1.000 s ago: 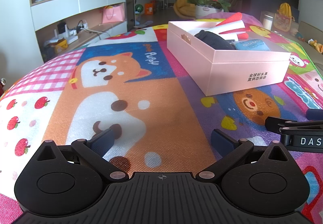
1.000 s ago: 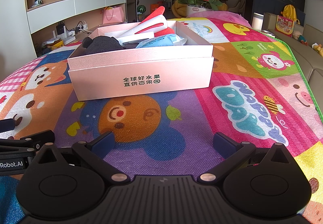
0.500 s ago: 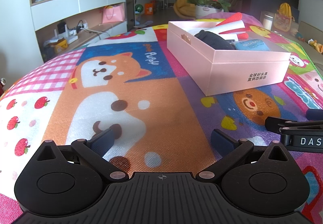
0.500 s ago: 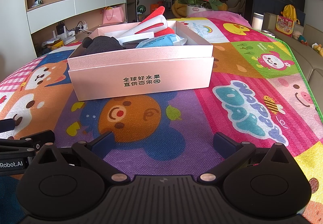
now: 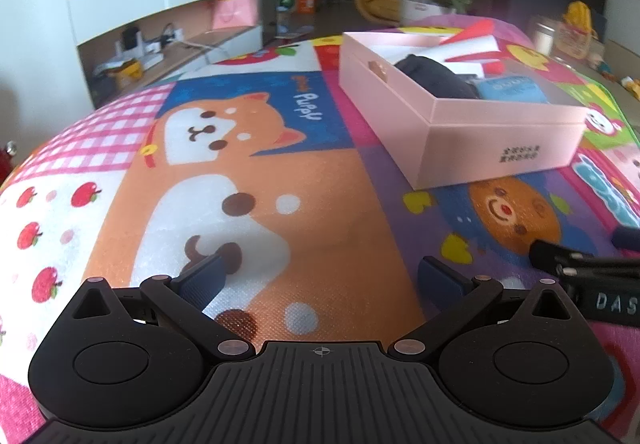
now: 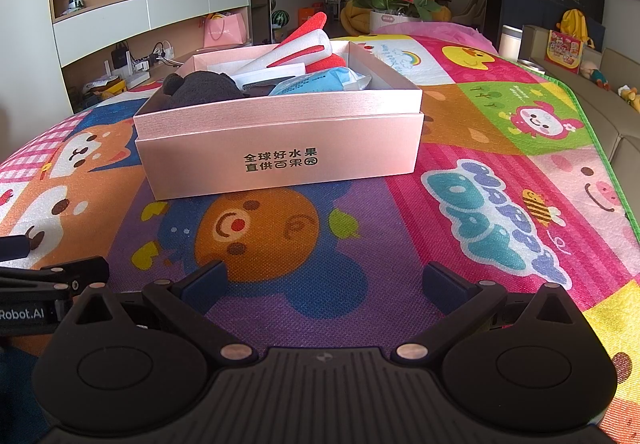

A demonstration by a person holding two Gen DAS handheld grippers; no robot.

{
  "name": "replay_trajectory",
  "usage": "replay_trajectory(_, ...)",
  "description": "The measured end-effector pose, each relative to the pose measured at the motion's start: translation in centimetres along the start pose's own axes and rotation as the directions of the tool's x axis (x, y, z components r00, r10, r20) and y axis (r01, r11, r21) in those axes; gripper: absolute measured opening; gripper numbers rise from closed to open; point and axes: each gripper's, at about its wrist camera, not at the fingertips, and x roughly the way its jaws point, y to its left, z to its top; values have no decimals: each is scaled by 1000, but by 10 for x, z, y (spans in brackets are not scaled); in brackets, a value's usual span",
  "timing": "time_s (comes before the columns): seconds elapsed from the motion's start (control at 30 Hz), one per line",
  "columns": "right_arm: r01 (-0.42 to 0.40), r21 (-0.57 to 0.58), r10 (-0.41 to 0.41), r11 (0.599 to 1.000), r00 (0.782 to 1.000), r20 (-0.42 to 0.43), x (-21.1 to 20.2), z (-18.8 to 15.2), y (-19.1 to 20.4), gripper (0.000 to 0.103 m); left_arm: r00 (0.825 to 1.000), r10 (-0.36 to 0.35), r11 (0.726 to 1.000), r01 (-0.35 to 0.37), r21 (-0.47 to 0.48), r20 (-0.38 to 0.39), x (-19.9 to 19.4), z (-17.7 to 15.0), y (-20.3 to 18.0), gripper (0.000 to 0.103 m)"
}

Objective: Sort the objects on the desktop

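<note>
I see my left tool (image 5: 320, 280) and right tool (image 6: 325, 280) both spread wide, gripping nothing, low over the cartoon mat (image 6: 500, 171). The pink box (image 6: 280, 151) sits ahead, holding a black, possibly knitted item (image 6: 200, 89), a blue packet (image 6: 316, 81) and red-and-white foam pieces (image 6: 304, 43).

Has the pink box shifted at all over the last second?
No. In the right wrist view the pink box sits over the same bear print on the mat as before.

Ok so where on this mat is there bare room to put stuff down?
Free: the mat right of the pink box, the strip between the box and the right gripper, and the puppy panel ahead of the left gripper. Crowded: inside the box, filled with foam tubes, a black cloth and a blue packet.
</note>
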Motion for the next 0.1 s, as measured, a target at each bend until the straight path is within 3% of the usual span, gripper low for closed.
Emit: replay_trajectory(0.1,0,0,0,1000,1000,0,1,1,0,103,1000,4,1000,-4,-11,3,0,0,-1,103)
